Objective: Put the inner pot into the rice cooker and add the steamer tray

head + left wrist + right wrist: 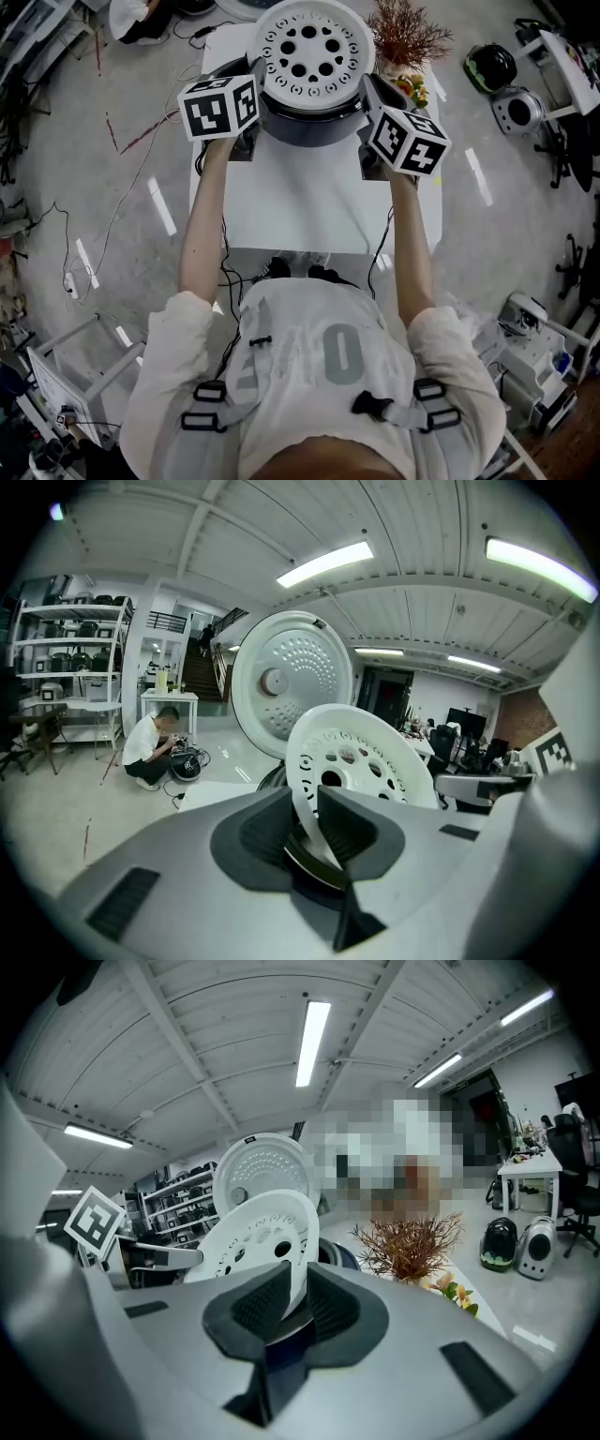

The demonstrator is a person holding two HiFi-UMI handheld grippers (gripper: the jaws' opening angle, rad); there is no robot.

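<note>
The white steamer tray (309,47), round with several holes, hangs just above the rice cooker (309,127) at the far end of the white table (309,202). My left gripper (259,101) is shut on the tray's left rim and my right gripper (367,101) on its right rim. In the left gripper view the tray (361,761) stands tilted between the dark pads (267,832), with the cooker's open lid (291,682) behind. In the right gripper view the tray (253,1237) is likewise pinched at its edge, over the cooker's dark body (339,1255). The tray hides the cooker's inside.
A dried brown plant (405,33) and small flowers (412,91) stand at the table's far right corner, close to my right gripper. Two other cookers (502,84) sit on the floor at right. A person (150,747) crouches on the floor far left. Cables lie around the table.
</note>
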